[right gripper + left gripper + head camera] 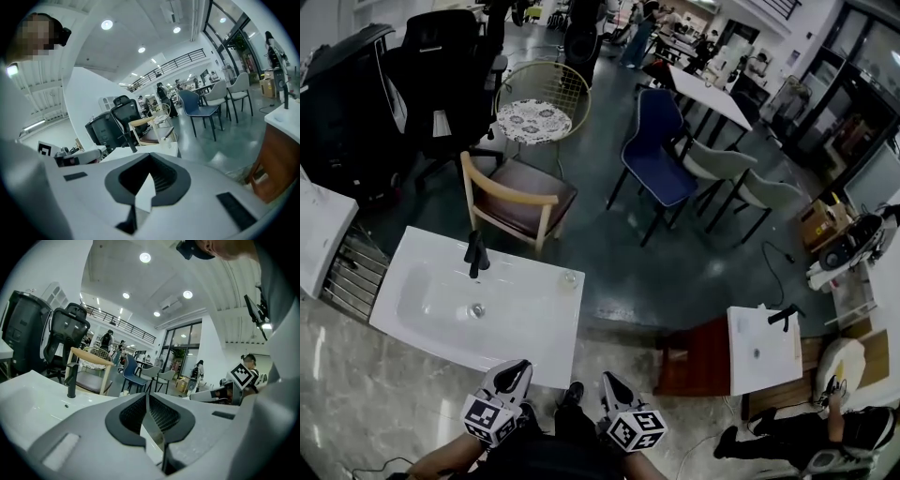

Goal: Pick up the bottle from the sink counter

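Observation:
A small clear bottle (570, 278) stands on the far right corner of the white sink counter (539, 323), beyond the basin. In the left gripper view the bottle (124, 393) shows just over the jaws. In the right gripper view the bottle (162, 138) is small and far ahead. My left gripper (514, 372) hovers at the counter's near edge, its jaws shut with nothing between them. My right gripper (612, 382) hangs beside it, just off the counter's near right corner, also shut and empty. Both are well short of the bottle.
A black faucet (475, 253) rises at the basin's far rim. A wooden chair (517, 199) stands behind the counter, with a blue chair (661, 150) and grey chairs farther off. A second small white sink unit (764, 349) stands to the right. A person crouches at bottom right (806, 433).

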{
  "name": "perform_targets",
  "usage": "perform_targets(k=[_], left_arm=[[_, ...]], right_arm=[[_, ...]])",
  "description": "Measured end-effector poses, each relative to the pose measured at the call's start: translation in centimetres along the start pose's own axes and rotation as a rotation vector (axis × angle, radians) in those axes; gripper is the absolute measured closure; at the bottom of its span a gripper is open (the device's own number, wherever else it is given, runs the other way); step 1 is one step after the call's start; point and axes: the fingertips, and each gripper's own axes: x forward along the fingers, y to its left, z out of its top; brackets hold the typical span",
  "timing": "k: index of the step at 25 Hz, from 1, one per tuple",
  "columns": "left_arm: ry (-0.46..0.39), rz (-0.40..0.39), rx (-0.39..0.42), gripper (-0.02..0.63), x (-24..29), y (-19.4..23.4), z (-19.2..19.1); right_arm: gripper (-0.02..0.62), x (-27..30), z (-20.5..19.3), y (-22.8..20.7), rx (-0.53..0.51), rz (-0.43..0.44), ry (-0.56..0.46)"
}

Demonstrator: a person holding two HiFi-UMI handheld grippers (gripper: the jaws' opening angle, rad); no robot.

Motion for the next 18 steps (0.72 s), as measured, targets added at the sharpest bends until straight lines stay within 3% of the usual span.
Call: perform_targets(k=[8,13,18], left_arm=[[-0.011,0.020,0.041,0.595,5.9,0.9,1.8],[0.033,0.108,0.130,0.594,12.5,3.8,1.3],[0.130,0.172,0.161,0.483,19.2,6.1,-1.5]], right_arm=[[0.595,5.0,3.0,-3.9,0.043,0.071,-0.023],[0.595,7.0,3.6,-8.2,0.080,0.069,0.004],[0.595,7.9,4.1,-12.6,0.097,0.059,0.029]])
